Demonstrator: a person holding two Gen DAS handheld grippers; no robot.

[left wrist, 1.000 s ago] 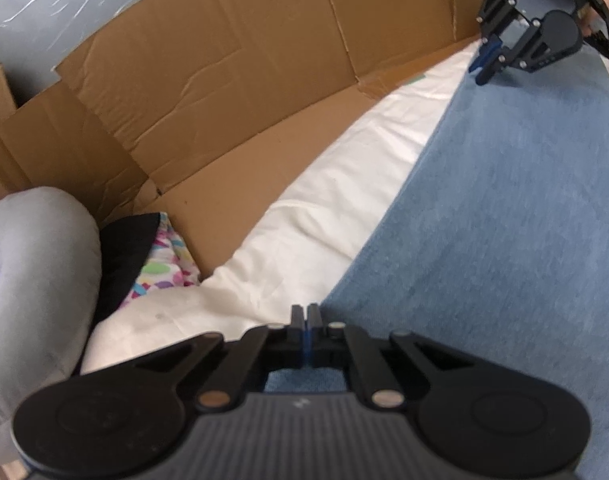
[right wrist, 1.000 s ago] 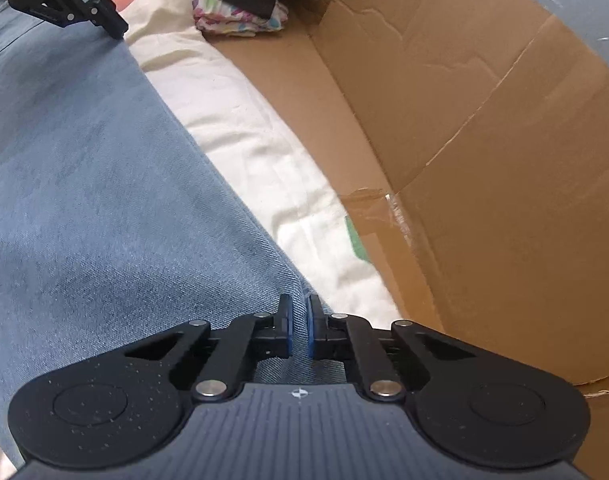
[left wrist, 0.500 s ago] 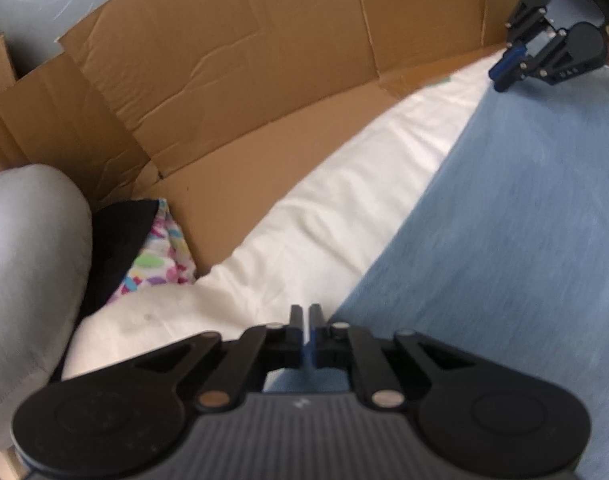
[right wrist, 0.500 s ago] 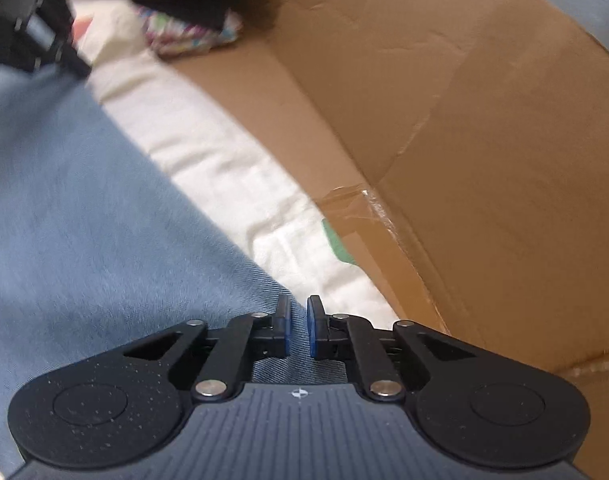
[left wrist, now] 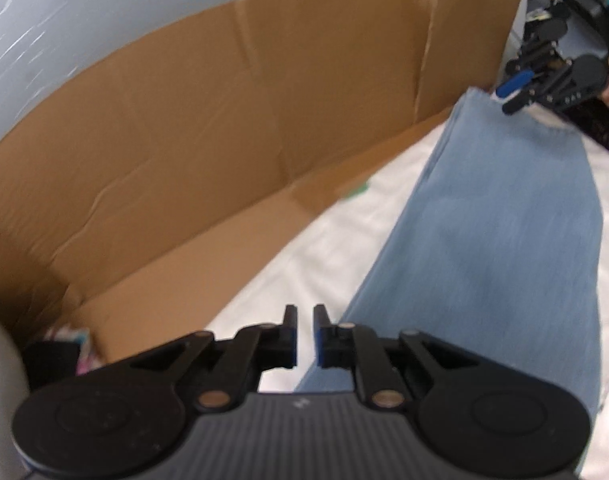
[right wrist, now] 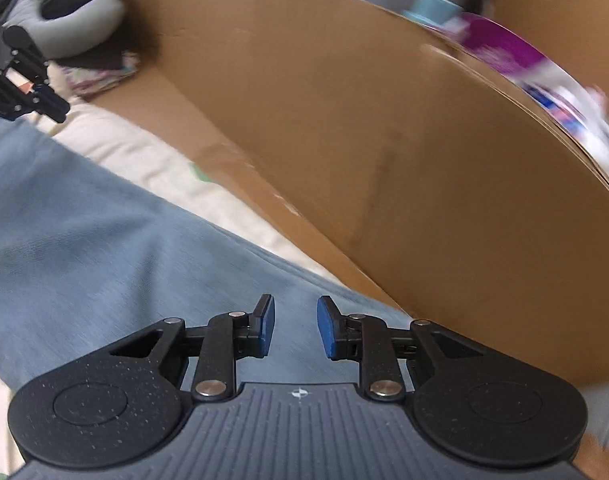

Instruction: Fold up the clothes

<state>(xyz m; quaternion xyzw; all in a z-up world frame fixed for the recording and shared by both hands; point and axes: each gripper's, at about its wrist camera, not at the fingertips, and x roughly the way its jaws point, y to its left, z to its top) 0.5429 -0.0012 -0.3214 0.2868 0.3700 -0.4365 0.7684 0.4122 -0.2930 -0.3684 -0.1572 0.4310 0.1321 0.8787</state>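
The long light-blue denim garment [left wrist: 504, 240] is laid lengthwise between the left gripper [left wrist: 304, 330] and right gripper [right wrist: 294, 326], both parted, nothing clamped.

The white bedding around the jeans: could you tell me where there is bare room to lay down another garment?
A bare strip of white bedding runs between the blue jeans and the cardboard wall. The cardboard floor flap beside it is bare too. The far left corner is crowded by a grey pillow and patterned cloth.
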